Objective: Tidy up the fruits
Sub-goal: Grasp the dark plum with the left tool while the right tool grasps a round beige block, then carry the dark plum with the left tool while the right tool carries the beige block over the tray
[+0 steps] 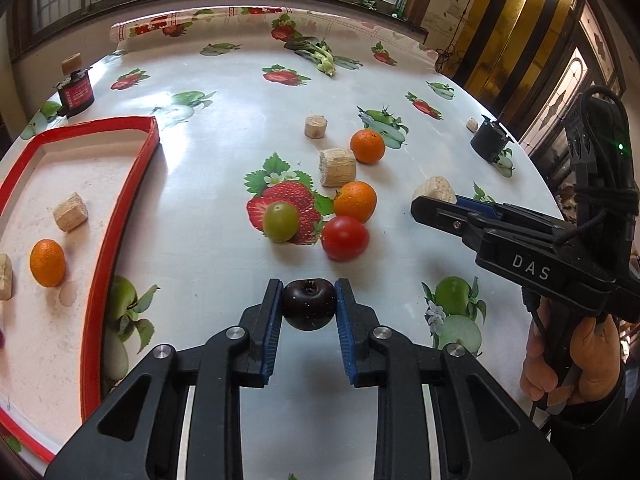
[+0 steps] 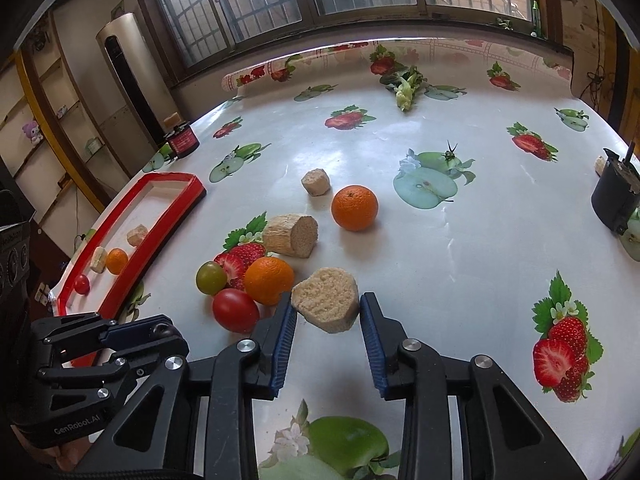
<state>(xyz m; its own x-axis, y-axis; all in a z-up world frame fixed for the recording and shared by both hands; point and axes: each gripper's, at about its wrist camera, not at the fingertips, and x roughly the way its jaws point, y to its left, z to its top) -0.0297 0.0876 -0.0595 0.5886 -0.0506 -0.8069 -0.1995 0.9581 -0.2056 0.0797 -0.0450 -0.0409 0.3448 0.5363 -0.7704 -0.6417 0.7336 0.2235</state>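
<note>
Currently left gripper [image 1: 308, 304] clamps the dark plum [image 1: 309, 304]; right gripper [image 2: 328, 320] stands open around a wood chunk [image 2: 325, 305]. Carry level to the tray [image 1: 120, 216] at nine o'clock.

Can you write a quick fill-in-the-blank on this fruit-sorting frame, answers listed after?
1. The left gripper has its fingers around a dark ____ fruit.
2. The right gripper straddles a beige crumbly ____.
3. The red-rimmed tray holds one ____ citrus fruit in the left wrist view.
4. Beside the green grape lies a red ____.

Answers: purple; block; orange; tomato
</note>
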